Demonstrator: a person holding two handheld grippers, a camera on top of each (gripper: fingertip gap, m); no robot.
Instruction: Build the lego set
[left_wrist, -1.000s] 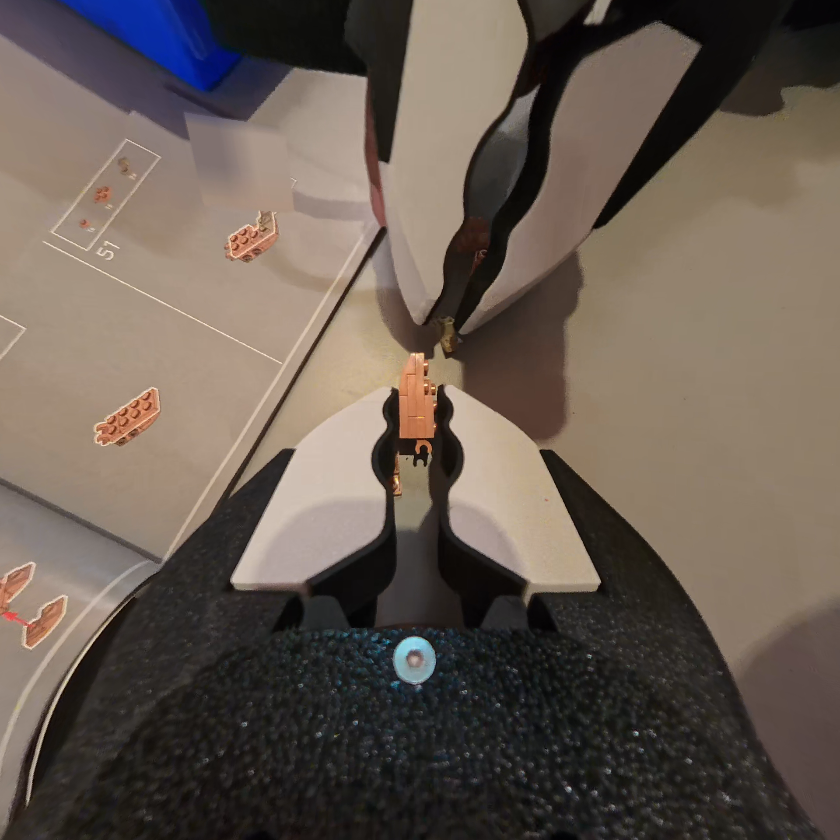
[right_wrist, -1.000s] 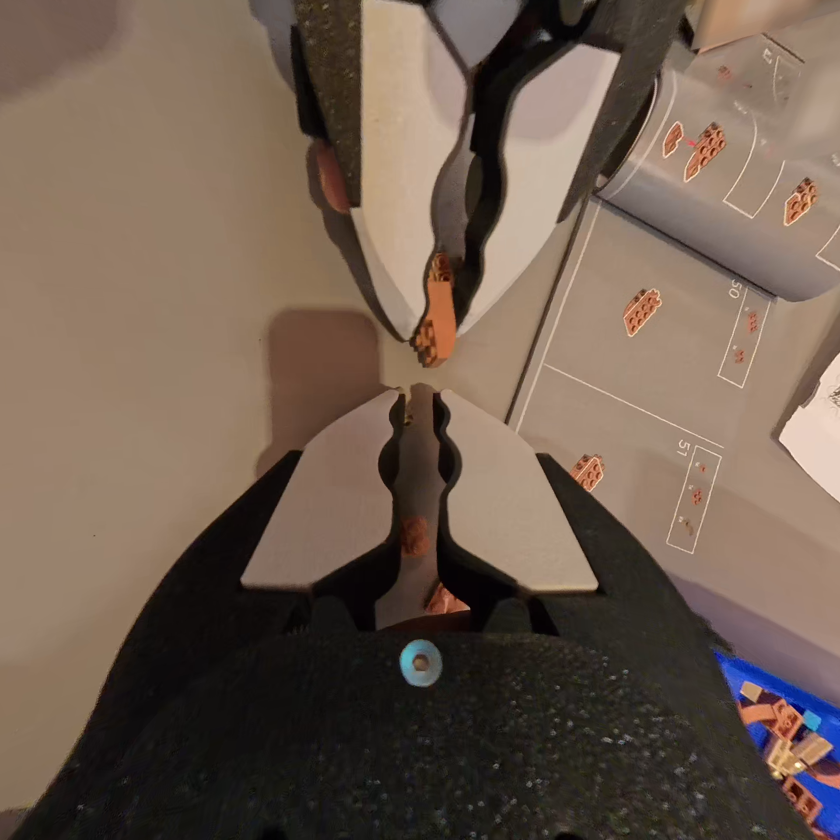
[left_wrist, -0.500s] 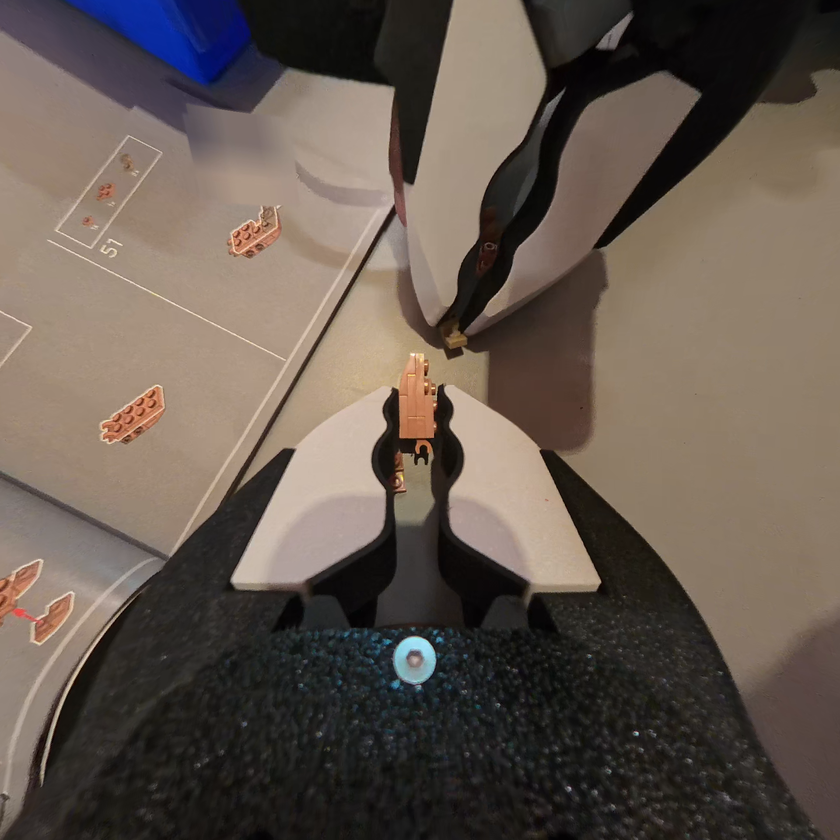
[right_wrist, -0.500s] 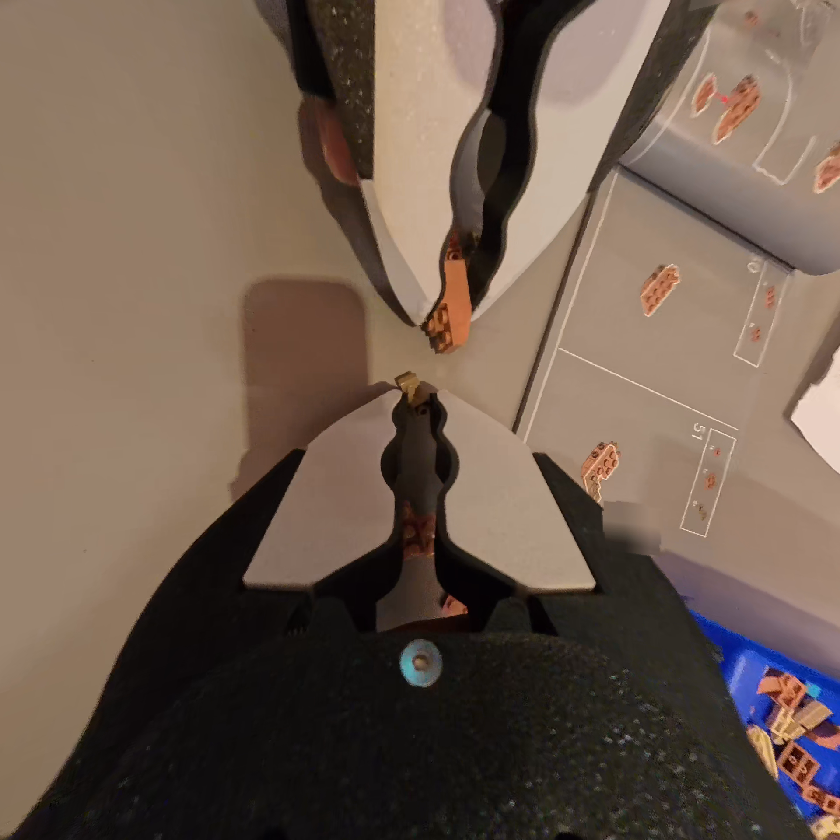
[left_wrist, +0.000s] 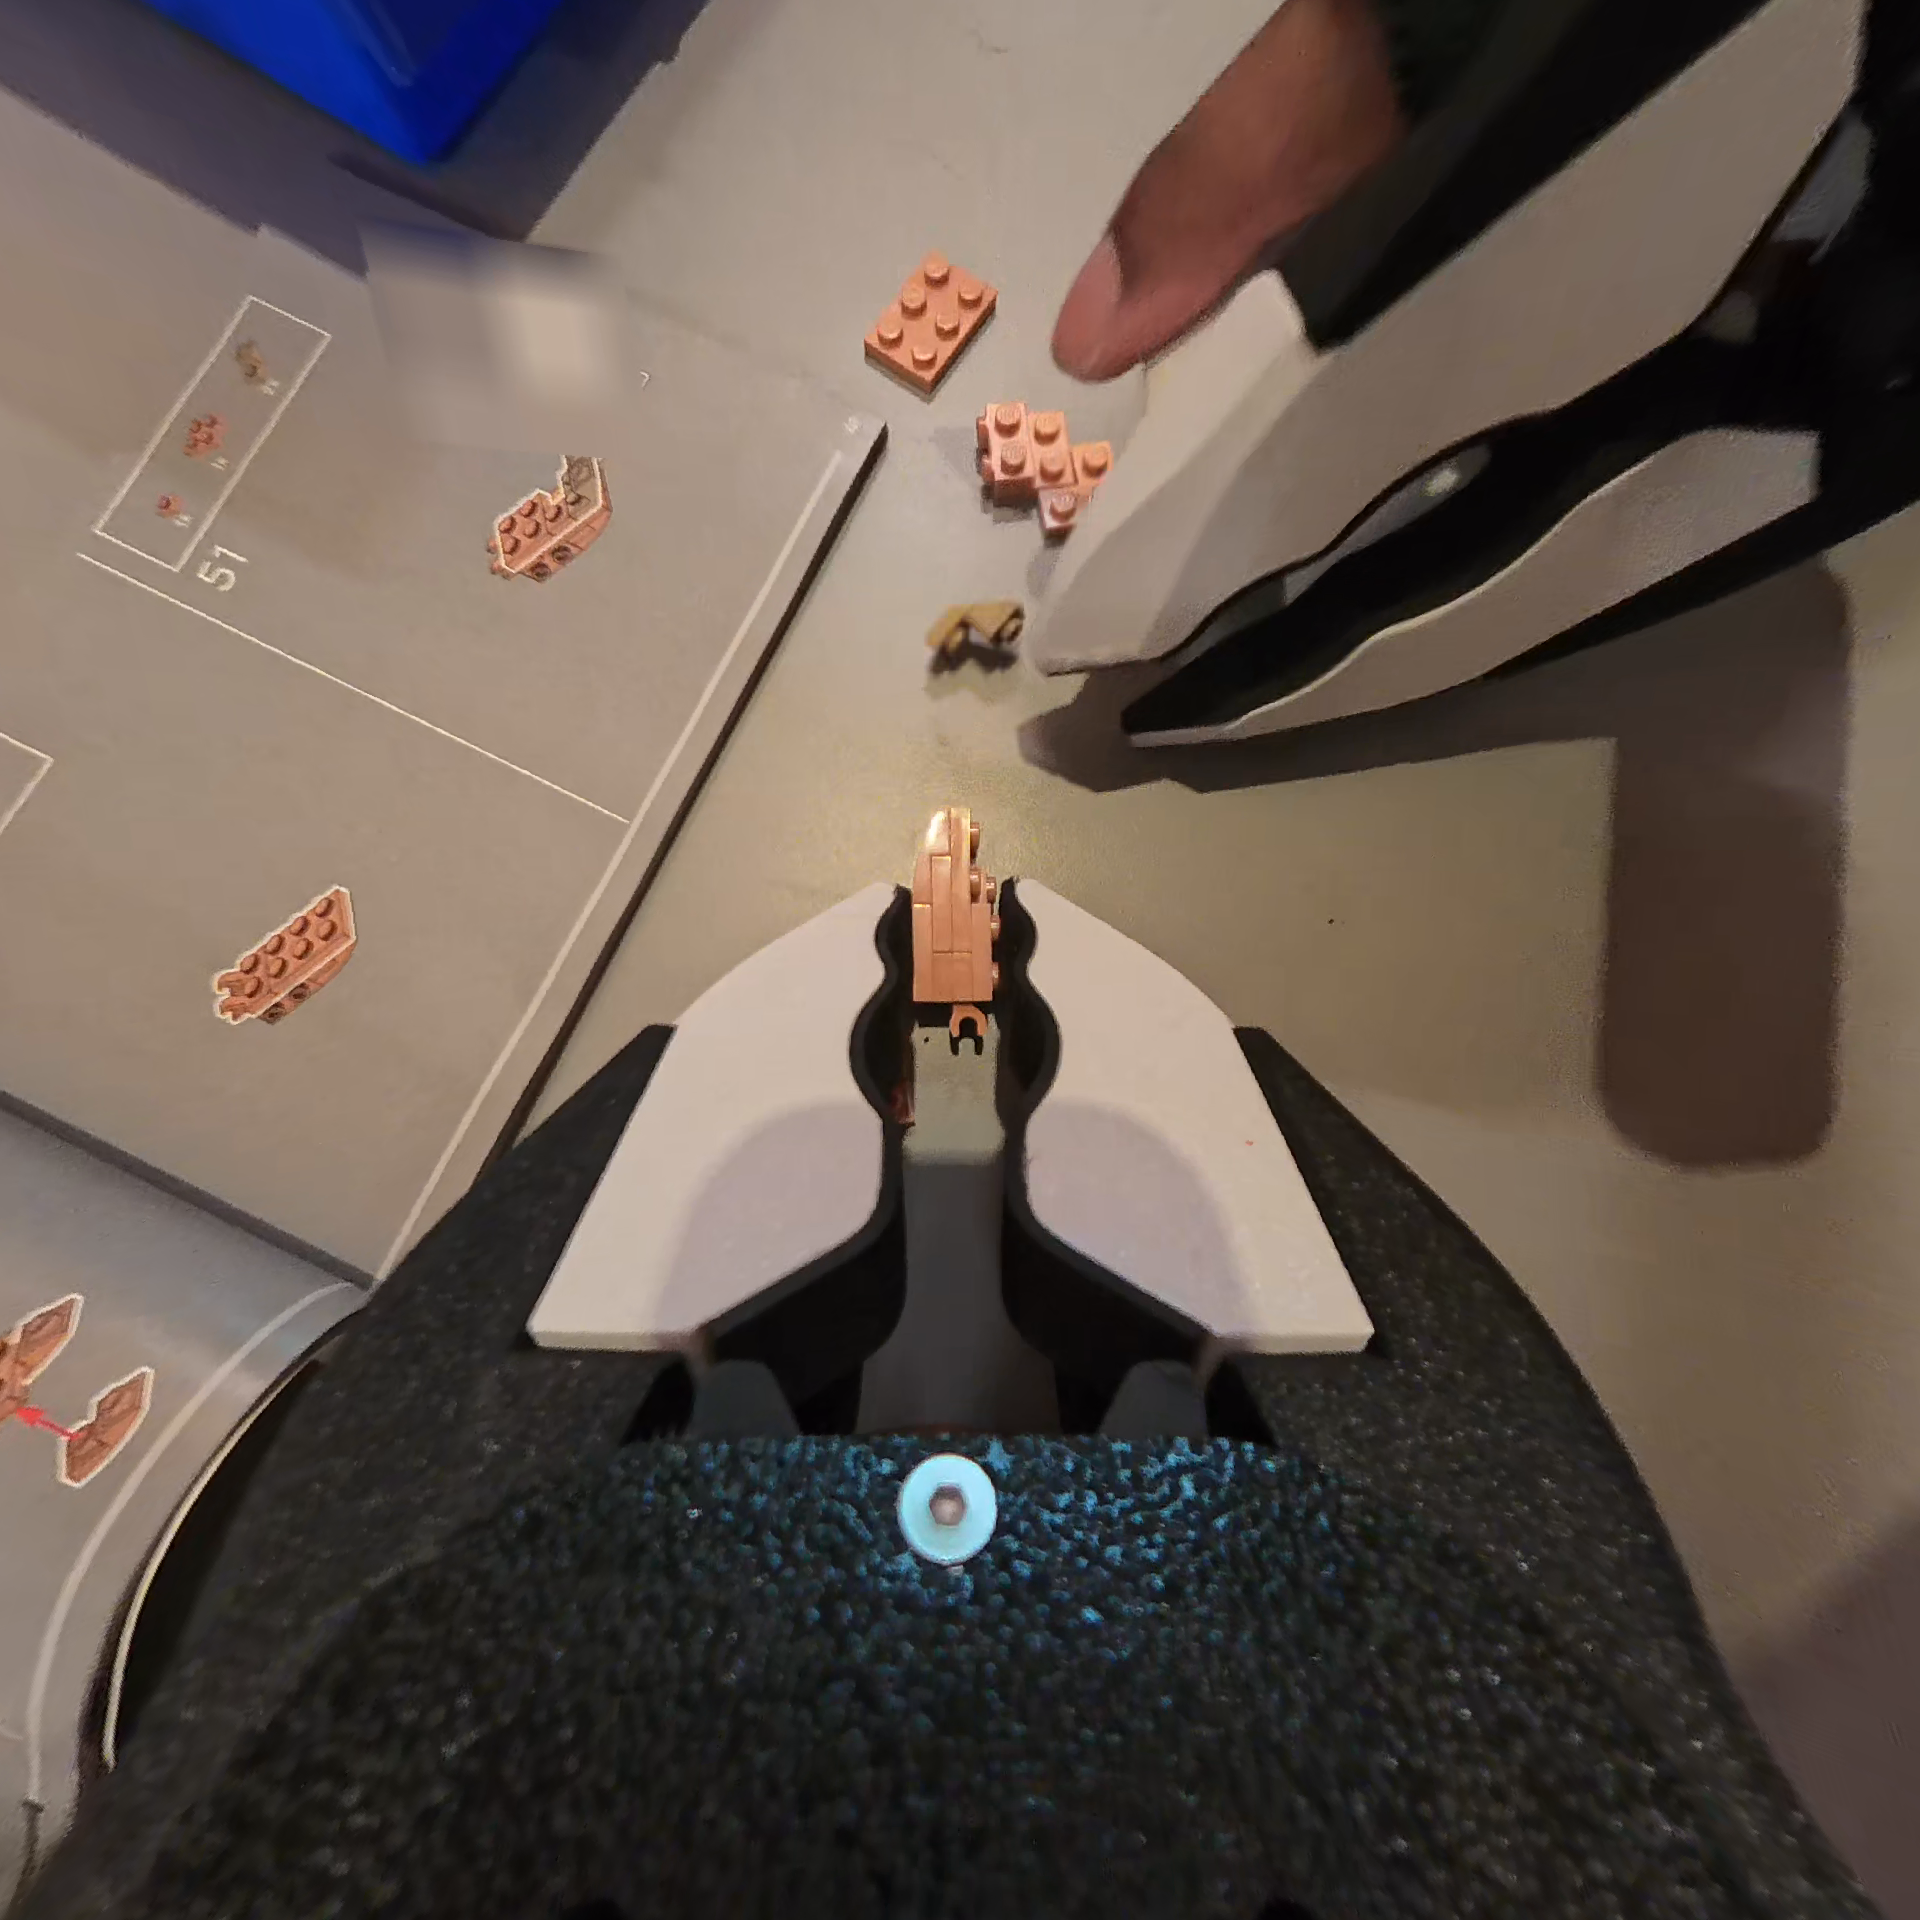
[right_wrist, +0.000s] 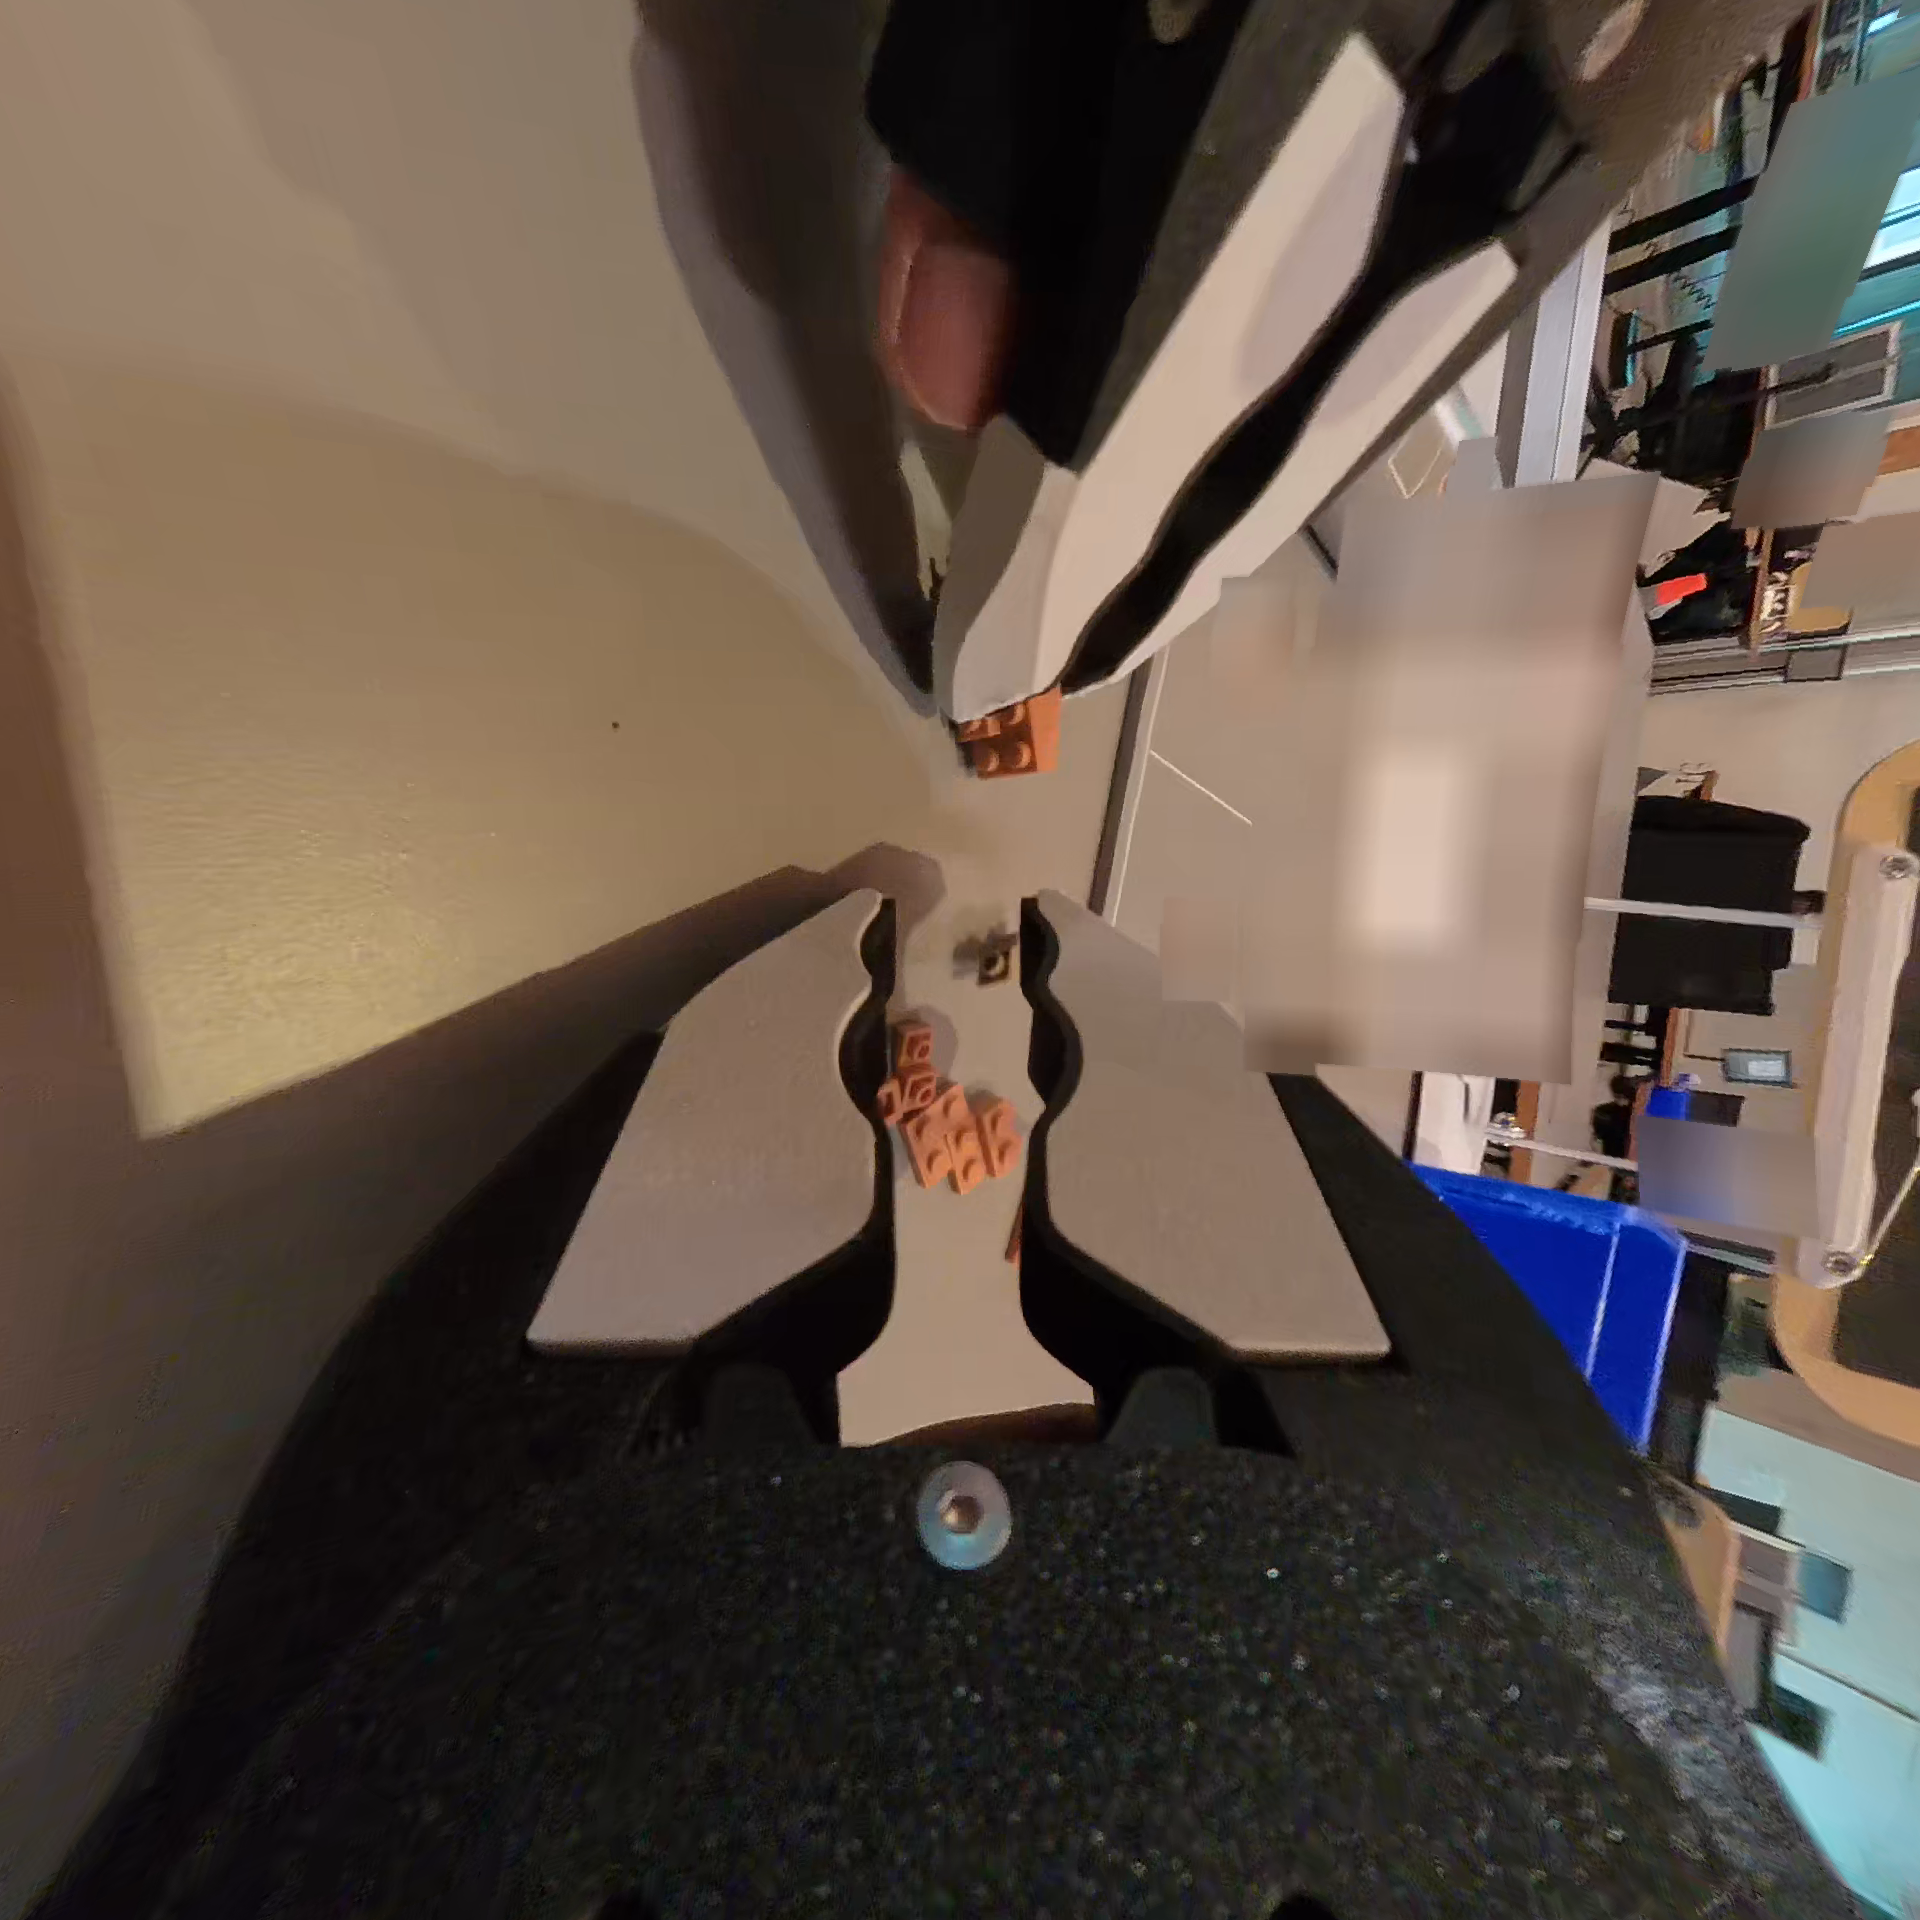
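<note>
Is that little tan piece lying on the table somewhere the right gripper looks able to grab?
Probably yes. The right gripper is open with nothing in it, and the little tan piece lies loose on the table right at its fingertips. The cluster of brown bricks beside it is clear of the path.

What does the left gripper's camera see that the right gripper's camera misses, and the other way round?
Only the left wrist view shows the flat six-stud plate and the booklet's printed build diagrams. Only the right wrist view shows the room beyond the table. Both show the small tan piece on the table, the cluster of little brown bricks, the blue bin, and the brown brick assembly gripped in the left gripper.
</note>
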